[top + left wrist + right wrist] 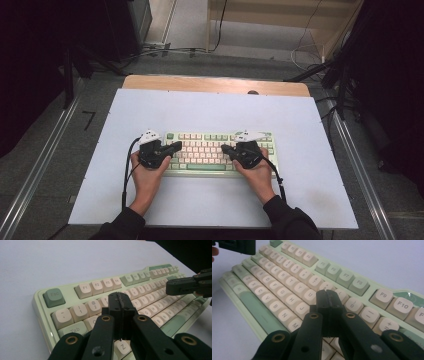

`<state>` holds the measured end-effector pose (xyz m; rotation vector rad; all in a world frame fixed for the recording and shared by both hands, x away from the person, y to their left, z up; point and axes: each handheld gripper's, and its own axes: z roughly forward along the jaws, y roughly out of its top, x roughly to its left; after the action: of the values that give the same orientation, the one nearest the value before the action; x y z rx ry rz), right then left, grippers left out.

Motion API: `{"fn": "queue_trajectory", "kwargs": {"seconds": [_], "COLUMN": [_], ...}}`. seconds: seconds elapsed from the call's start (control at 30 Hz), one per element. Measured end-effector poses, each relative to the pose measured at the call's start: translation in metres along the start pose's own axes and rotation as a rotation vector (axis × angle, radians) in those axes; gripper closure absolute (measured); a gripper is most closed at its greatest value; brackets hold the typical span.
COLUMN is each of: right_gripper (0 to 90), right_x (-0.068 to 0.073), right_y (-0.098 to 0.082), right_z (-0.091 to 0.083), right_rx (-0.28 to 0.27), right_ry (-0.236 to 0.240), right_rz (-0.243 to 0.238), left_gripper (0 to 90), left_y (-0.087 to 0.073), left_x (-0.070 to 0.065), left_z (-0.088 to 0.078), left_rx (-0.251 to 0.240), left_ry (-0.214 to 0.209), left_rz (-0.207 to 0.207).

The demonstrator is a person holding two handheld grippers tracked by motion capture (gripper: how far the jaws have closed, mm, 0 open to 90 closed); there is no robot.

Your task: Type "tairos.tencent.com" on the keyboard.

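Observation:
A pale green keyboard (pixel 210 150) with cream keys lies on the white board, in front of the person. My left gripper (pixel 176 146) hovers over its left end, jaws pressed together with nothing between them. In the left gripper view its tip (pixel 120 298) sits just above the number and Q-row keys, right of the Esc key (pixel 53 297). My right gripper (pixel 226 149) is over the keyboard's right half, also shut and empty. In the right gripper view its tip (pixel 327 296) hangs above the keys near U and 0. The two tips point toward each other.
The white board (pixel 300 130) covers a wooden table whose far edge (pixel 215 84) shows behind it. Bare board lies on all sides of the keyboard. Metal rails (pixel 40 165) run along both sides, and cables (pixel 170 50) lie on the floor beyond.

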<state>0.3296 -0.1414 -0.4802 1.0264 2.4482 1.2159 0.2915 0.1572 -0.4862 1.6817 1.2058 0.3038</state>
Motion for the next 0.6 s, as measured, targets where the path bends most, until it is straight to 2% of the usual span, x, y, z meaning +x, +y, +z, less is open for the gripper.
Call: {"fn": "queue_trajectory", "kwargs": {"seconds": [0.23,0.6], "right_gripper": [88.2,88.2], "right_x": [0.006,0.013], "right_y": [-0.001,-0.006], "right_z": [-0.006,-0.002], "right_rx": [-0.008,0.016], "right_ry": [0.033,0.055], "right_rz": [-0.009,-0.021], "left_gripper": [90.0,90.0], "left_y": [0.000,0.000], "left_x": [0.001,0.001], "left_z": [-0.001,-0.001], "left_rx": [0.001,0.000], "left_ry": [0.003,0.004], "left_rz": [0.000,-0.001]}}
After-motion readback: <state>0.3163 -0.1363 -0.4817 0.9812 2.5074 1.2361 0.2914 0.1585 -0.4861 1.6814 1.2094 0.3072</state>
